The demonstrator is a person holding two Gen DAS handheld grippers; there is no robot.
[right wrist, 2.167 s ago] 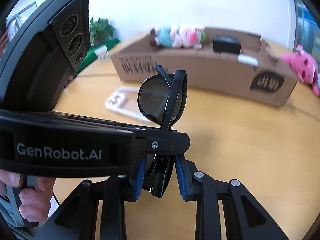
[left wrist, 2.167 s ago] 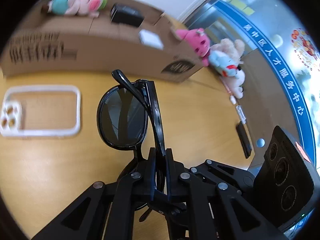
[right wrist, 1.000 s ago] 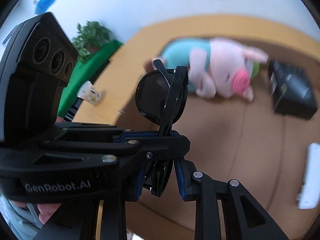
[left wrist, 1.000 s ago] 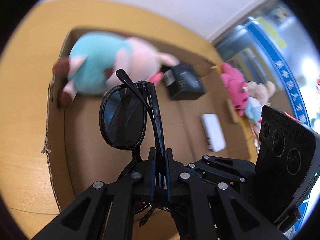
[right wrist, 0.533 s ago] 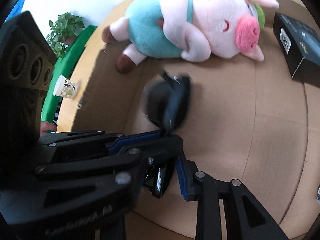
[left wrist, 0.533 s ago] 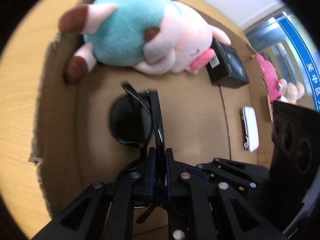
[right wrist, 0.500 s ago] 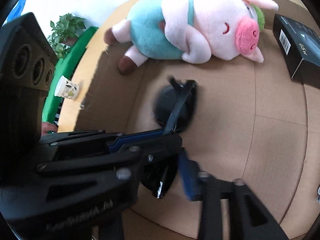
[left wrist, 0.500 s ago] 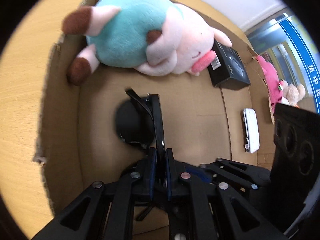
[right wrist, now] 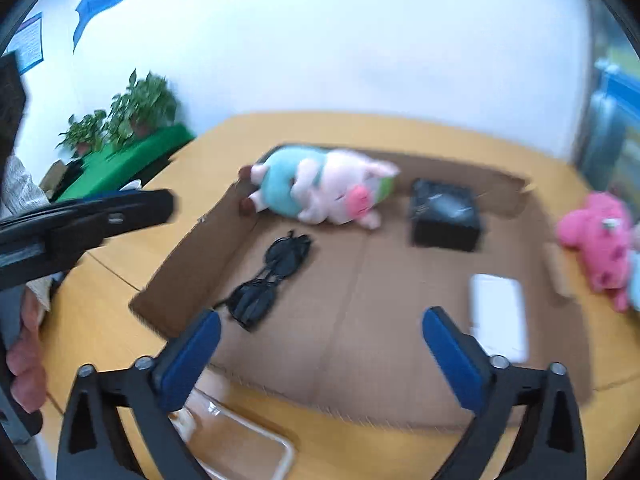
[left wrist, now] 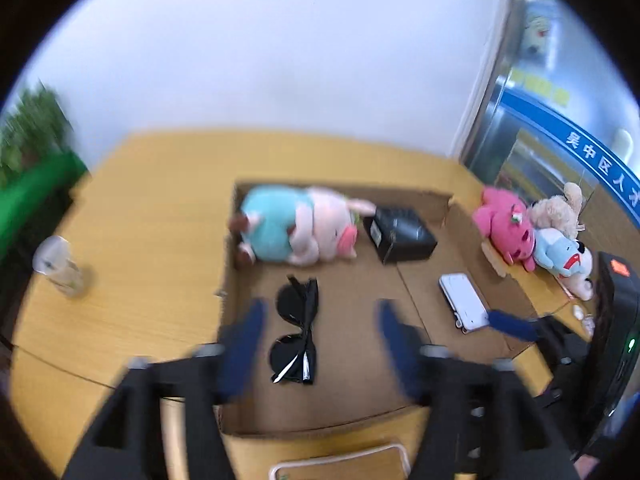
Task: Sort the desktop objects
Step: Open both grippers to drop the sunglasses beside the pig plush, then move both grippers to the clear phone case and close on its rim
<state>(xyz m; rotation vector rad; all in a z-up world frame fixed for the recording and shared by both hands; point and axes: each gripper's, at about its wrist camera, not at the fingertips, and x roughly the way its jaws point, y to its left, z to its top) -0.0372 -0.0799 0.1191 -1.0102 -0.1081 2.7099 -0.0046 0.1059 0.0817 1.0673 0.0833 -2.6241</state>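
Wooden desktop (left wrist: 152,248) is seen under a white wall, with a shallow open cardboard box (left wrist: 412,196) lying flat on it. Nearest the cameras, a clear phone case (right wrist: 256,446) is noted on the wood just in front of the box's near edge. Left gripper (left wrist: 320,344) is held above the near part of the box, jaws spread wide and nothing between them; its blue pads (left wrist: 242,350) are motion-blurred. Right gripper (right wrist: 324,356) is likewise held wide apart and empty. Folded black sunglasses (left wrist: 296,334) are recorded lying flat on the box floor, left of centre, apart from both grippers. A white flat device (left wrist: 464,300) lies to the right on the box floor. Farther back, a pink pig plush in a teal top (left wrist: 296,228) rests on its side against the far wall of the box, a black carton (left wrist: 402,234) just beside its snout. Outside the box to the right, a magenta plush (left wrist: 506,226) and a blue plush (left wrist: 562,254) are grouped. A paper cup (left wrist: 60,266) stands on the desk well to the left; potted plants (right wrist: 136,116) are seen beyond.
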